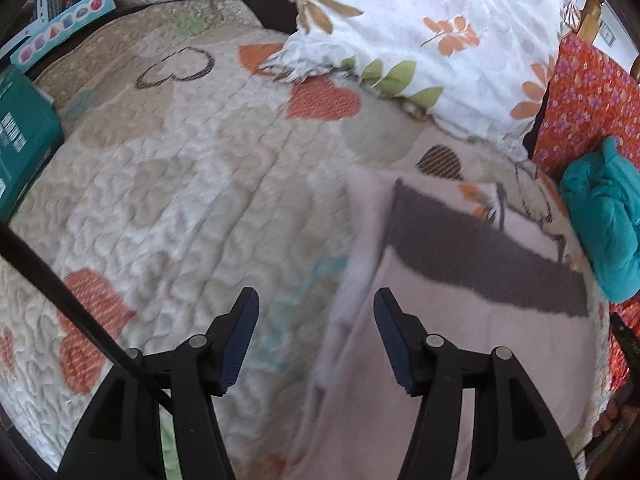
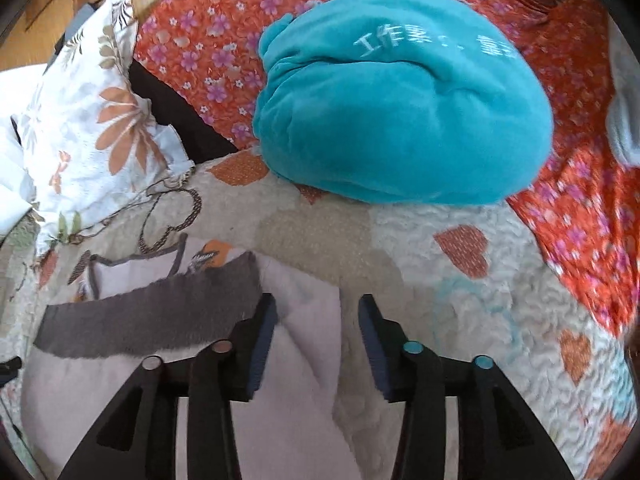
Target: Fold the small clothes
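A pale pink garment [image 1: 460, 340] with a dark grey band [image 1: 488, 256] lies flat on the quilted bedspread [image 1: 180, 200], which serves as the landmark here. The left hand-held gripper [image 1: 316, 300] hangs over the garment's edge, its jaws standing apart with nothing pinched; one finger is above bare quilt, the other above pink cloth. The right hand-held gripper [image 2: 318, 308] hovers over the garment's opposite edge, jaws likewise parted and empty. Beyond the garment, at the bedspread's far side, a folded teal fleece [image 2: 400, 112] rests partly on a red flowered cloth [image 2: 580, 208]. A leaf-print pillow [image 1: 420, 40] lies at the bedspread's head.
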`<state>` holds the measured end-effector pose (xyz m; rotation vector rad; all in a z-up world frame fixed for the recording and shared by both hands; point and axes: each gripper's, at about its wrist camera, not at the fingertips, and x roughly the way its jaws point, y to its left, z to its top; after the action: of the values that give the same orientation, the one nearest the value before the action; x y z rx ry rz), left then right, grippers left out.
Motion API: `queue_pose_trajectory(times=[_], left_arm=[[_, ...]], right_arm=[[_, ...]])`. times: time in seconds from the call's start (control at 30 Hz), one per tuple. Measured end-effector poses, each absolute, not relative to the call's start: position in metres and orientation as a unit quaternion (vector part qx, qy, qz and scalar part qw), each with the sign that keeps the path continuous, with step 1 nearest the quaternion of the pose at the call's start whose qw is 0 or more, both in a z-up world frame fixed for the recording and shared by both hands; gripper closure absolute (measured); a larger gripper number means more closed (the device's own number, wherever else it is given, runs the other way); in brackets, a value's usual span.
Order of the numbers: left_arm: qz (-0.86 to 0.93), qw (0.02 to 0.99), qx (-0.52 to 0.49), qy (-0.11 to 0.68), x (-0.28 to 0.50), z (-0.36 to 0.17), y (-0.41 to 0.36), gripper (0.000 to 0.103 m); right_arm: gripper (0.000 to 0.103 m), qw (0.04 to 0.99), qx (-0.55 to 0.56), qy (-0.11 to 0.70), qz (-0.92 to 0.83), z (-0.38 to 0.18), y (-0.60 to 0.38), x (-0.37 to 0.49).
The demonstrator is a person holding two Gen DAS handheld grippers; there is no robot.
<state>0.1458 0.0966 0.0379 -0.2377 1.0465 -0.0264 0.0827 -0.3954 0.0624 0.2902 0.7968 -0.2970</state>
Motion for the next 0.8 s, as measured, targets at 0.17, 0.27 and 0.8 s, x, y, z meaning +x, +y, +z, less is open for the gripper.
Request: queue_pose_trajectory(times=[0.17,0.27,0.8], left_arm=[[0.013,0.85,-0.036,0.526,0.127,0.021,0.099,0.042],[0.104,0.86,0.018,0.5,0.114,0.021,0.119,0.047],[0.006,0.878,-0.125,0.463,0.032,0.053,0.109,0.039]], right_arm=[[0.048,0.894,0.188,0.382,-0.143,0.07,-0.399,0.047],[0.046,0.891,0.211,0.379,-0.135,0.074,-0.402,0.022],[0.038,0.849,0.303,0.41,-0.139,0.029,-0.419,-0.052]])
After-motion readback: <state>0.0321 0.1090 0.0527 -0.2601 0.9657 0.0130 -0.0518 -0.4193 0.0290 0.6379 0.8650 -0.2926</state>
